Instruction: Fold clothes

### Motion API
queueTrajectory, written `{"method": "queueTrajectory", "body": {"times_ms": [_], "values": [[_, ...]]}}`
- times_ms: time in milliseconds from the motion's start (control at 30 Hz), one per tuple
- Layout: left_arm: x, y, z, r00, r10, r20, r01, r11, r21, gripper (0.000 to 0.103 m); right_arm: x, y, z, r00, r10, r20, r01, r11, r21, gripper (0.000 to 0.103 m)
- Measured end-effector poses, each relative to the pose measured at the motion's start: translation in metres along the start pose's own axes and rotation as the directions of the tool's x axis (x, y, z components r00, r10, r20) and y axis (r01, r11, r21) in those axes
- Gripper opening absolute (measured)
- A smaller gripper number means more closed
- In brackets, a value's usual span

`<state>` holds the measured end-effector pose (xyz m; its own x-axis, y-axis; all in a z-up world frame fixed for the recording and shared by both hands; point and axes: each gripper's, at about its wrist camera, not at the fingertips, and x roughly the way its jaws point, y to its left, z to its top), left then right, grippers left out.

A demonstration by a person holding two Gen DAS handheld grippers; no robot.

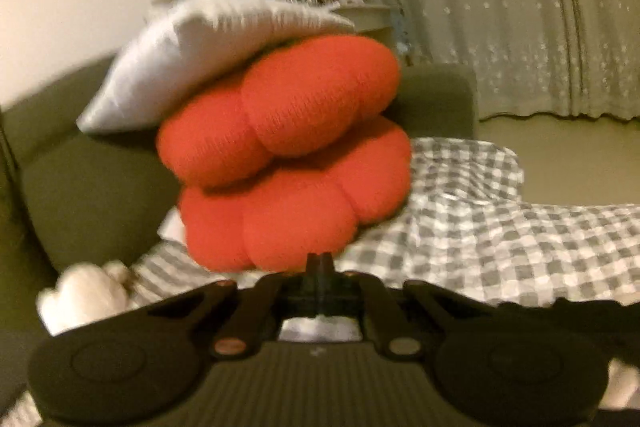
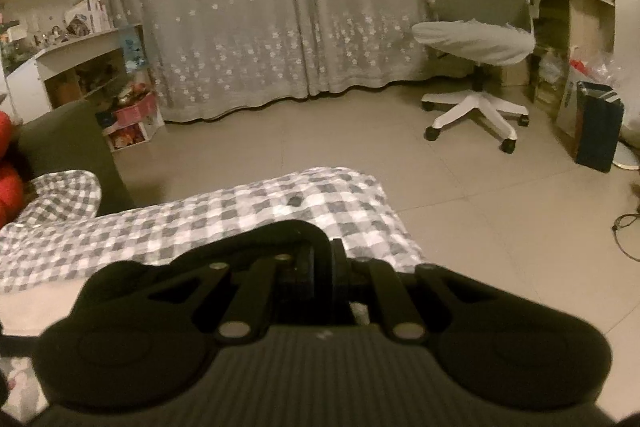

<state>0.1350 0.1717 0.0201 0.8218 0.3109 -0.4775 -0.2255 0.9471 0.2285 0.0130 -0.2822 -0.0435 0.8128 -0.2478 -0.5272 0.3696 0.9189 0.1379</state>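
In the left wrist view my left gripper (image 1: 320,262) is shut, its tips pressed together with nothing visible between them. It points at two stacked red cushions (image 1: 288,155) on a green sofa (image 1: 92,187). A grey-and-white checked cloth (image 1: 480,235) is spread over the seat beneath and to the right. In the right wrist view my right gripper (image 2: 326,251) is shut on a fold of dark fabric (image 2: 256,239), which arches over its left finger. It hangs over the checked cloth (image 2: 200,223) near the cloth's front corner.
A white pillow (image 1: 192,67) leans on the red cushions and a pale fluffy thing (image 1: 88,295) lies at lower left. Beyond the sofa arm (image 2: 72,139) are tiled floor (image 2: 360,147), boxes (image 2: 132,123), a star-patterned curtain (image 2: 260,7), an office chair (image 2: 476,39) and a dark bag (image 2: 598,131).
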Motion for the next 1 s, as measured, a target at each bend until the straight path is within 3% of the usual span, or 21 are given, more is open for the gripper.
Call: {"method": "queueTrajectory", "body": {"times_ms": [200,233,267,333,467,533,600,633,700,767,867,1000], "values": [[0.006,0.004,-0.016,0.977,-0.186,-0.102,0.172,0.976,-0.135,0.006,0.013,-0.009,-0.005,0.999,-0.034,-0.041,0.034,0.999,0.013,0.008],[0.005,0.002,-0.018,0.969,-0.217,-0.117,0.197,0.968,-0.156,0.013,0.015,-0.011,-0.007,0.998,-0.028,-0.056,0.029,0.999,0.017,0.008],[0.005,0.002,-0.021,0.961,-0.246,-0.13,0.222,0.959,-0.177,0.029,0.015,-0.011,-0.007,0.998,-0.018,-0.065,0.019,1.0,0.02,0.008],[0.005,0.001,-0.025,0.936,-0.317,-0.15,0.279,0.932,-0.231,0.048,0.011,-0.011,-0.006,0.998,0.006,-0.065,-0.005,1.0,0.022,0.01],[0.0,-0.005,-0.034,0.873,-0.455,-0.176,0.388,0.866,-0.316,0.066,-0.002,-0.008,-0.003,0.997,0.055,-0.052,-0.055,0.998,-0.003,0.016],[-0.001,-0.013,-0.04,0.847,-0.495,-0.192,0.423,0.848,-0.321,0.067,-0.007,-0.005,-0.002,0.996,0.08,-0.05,-0.081,0.997,-0.02,0.022],[-0.003,-0.023,-0.046,0.851,-0.485,-0.202,0.42,0.859,-0.293,0.067,-0.014,-0.001,-0.001,0.994,0.105,-0.033,-0.106,0.994,-0.038,0.05],[-0.004,-0.028,-0.049,0.856,-0.475,-0.205,0.415,0.867,-0.276,0.066,-0.017,0.001,0.0,0.993,0.117,-0.021,-0.118,0.992,-0.049,0.052],[-0.008,-0.038,-0.053,0.876,-0.442,-0.194,0.397,0.888,-0.23,0.054,-0.024,0.005,0.002,0.991,0.134,-0.005,-0.134,0.988,-0.075,0.053],[-0.012,-0.042,-0.054,0.887,-0.424,-0.184,0.39,0.9,-0.195,0.026,-0.027,0.008,0.002,0.988,0.151,0.0,-0.151,0.984,-0.09,0.053],[-0.019,-0.046,-0.051,0.908,-0.385,-0.168,0.362,0.92,-0.149,0.016,-0.03,0.011,0.001,0.984,0.176,-0.005,-0.175,0.979,-0.106,0.053],[-0.027,-0.038,-0.042,0.924,-0.354,-0.142,0.34,0.934,-0.112,0.014,-0.03,0.018,-0.001,0.978,0.209,-0.022,-0.21,0.968,-0.136,0.053]]}}
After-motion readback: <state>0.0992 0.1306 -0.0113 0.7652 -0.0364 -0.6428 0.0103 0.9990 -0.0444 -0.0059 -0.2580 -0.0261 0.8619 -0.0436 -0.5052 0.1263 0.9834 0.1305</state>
